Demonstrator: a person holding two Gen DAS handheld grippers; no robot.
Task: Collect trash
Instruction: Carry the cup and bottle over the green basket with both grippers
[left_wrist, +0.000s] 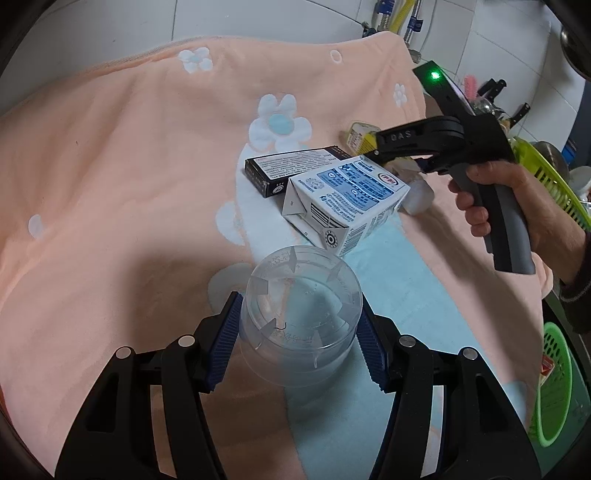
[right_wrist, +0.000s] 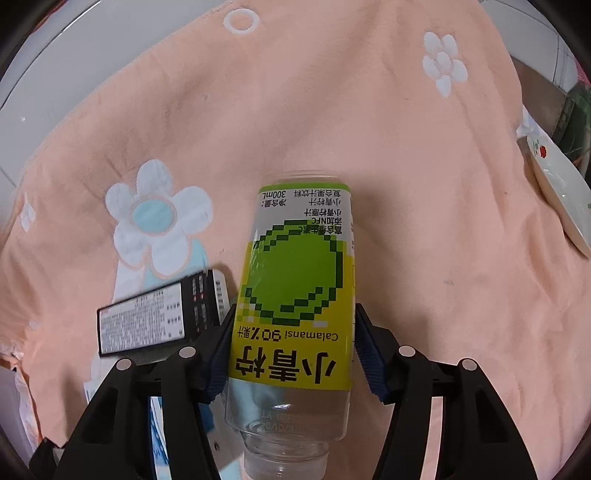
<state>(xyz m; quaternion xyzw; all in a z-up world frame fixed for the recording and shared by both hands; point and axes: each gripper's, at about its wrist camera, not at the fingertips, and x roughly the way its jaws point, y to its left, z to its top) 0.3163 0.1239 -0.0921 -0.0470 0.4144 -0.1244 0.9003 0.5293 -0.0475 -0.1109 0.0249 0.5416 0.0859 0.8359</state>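
My left gripper (left_wrist: 297, 332) is shut on a clear plastic cup (left_wrist: 301, 314), held bottom-forward above the peach flowered towel (left_wrist: 129, 166). Beyond it lie a white and blue milk carton (left_wrist: 347, 203) and a black box (left_wrist: 291, 170). My right gripper (right_wrist: 295, 339) is shut on an empty clear bottle with a yellow-green label (right_wrist: 295, 295), its neck toward the camera. In the left wrist view the right gripper (left_wrist: 436, 144) hovers over the far side of the carton, with the bottle (left_wrist: 360, 134) in it. The black box (right_wrist: 159, 317) lies to the bottle's left.
A green basket (left_wrist: 554, 380) sits at the right past the towel's edge. A green dish rack (left_wrist: 554, 177) with kitchenware stands at the far right. A white plate (right_wrist: 557, 192) lies off the towel's right edge. Tiled wall and pipes are behind.
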